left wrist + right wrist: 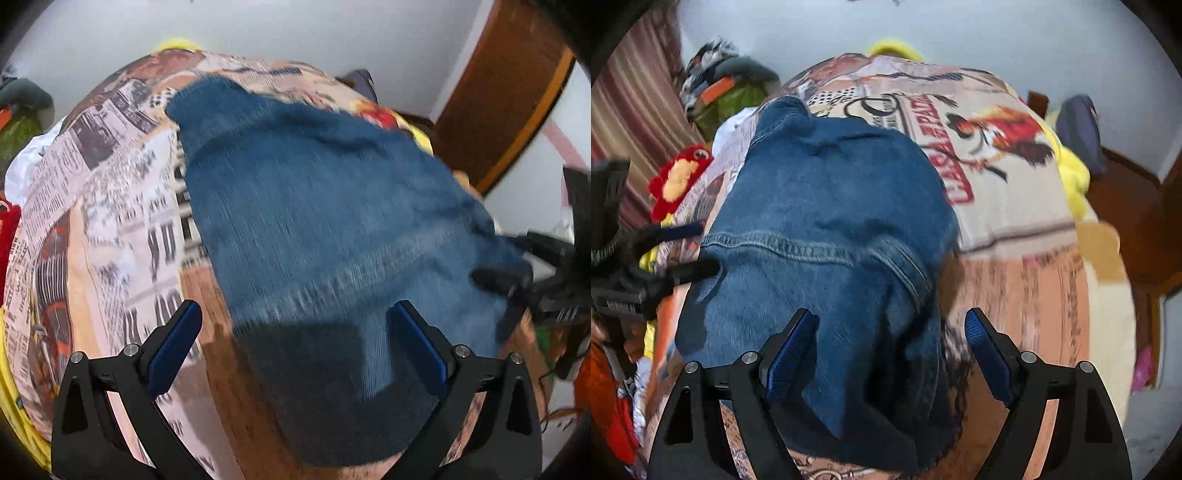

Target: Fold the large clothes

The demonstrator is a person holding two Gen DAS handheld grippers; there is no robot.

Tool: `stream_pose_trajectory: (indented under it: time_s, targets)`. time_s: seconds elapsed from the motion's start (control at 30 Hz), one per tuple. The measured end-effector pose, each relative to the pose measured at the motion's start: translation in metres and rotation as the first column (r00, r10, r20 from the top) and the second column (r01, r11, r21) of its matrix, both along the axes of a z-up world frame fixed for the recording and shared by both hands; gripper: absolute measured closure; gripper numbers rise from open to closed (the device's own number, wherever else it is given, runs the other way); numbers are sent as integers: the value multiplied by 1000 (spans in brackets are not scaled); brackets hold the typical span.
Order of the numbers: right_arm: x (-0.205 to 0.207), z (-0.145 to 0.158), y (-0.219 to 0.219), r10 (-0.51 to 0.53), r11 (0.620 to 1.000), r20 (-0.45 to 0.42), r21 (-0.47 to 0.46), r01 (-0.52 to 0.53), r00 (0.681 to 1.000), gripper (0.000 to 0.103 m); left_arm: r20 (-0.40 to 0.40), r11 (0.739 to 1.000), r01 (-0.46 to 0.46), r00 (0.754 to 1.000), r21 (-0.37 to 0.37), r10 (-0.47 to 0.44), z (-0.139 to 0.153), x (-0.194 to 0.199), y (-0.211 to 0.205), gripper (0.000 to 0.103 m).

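On a bed spread with a newspaper-print cover [122, 192] lies a pair of blue jeans [827, 206], folded into a thick, rounded bundle whose stitched seam runs across its middle in the right wrist view. The denim stretches from near the cameras up toward the far end of the bed, where a narrower end of it rests on the print.

Over the near end of the jeans hangs the left gripper [293, 343], its blue-padded fingers [173, 347] standing wide apart; denim lies below the gap, but neither pad presses on it and nothing is held. Just beside it to the right, the right gripper [888, 350] stands equally wide, its left pad above the denim and its right pad above the cover, gripping nothing. Each tool shows at the edge of the other's view: the right one [517, 280] at the jeans' right edge, the left one [683, 269] at their left edge, though blur hides whether either touches the cloth.

Beyond the jeans, the cover bears a red-and-orange rooster picture [1008, 136]. A red plush toy [679, 177] sits at the left side of the bed, a yellow blanket [1071, 173] at the right, and a brown wooden door [513, 92] stands past it against the pale wall.
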State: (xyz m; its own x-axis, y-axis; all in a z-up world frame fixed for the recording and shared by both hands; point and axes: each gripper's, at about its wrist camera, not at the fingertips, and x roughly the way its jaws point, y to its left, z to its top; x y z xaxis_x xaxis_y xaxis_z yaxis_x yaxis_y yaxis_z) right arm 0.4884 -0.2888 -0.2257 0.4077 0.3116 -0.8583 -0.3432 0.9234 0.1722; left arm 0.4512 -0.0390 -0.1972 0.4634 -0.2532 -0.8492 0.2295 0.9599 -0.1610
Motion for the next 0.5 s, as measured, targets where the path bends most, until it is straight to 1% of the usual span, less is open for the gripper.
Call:
stream_pose_trajectory:
  time_s: [0.03, 0.07, 0.2, 0.27, 0.33, 0.4, 0.5]
  targets:
    - [-3, -2, -7, -24, 1000, -11, 19, 24, 1000, 12, 4, 1000, -2, 1000, 5, 2, -2, -5, -1, 0]
    - [-5, -4, -14, -45, 999, -29, 27, 46, 999, 11, 14, 1000, -13, 1000, -7, 13, -4, -11, 1, 0]
    - [-18, -11, -35, -72, 994, -62, 80, 77, 995, 11, -27, 996, -40, 999, -75, 39, -6, -19, 12, 0]
    - [-26, -12, -41, -78, 993, -61, 88, 83, 995, 11, -24, 996, -55, 998, -67, 54, -6, -25, 18, 0]
    - [-34, -11, -47, -83, 992, -48, 94, 87, 995, 11, -11, 998, -58, 998, -35, 58, -9, -33, 23, 0]
    - [-40, -12, -53, -83, 991, -47, 97, 87, 995, 10, -9, 998, -50, 999, -46, 50, -12, -40, 30, 0]
    - [-47, -12, -62, -94, 990, -56, 98, 99, 994, 10, -28, 995, -70, 997, -68, 68, -14, -48, 43, 0]
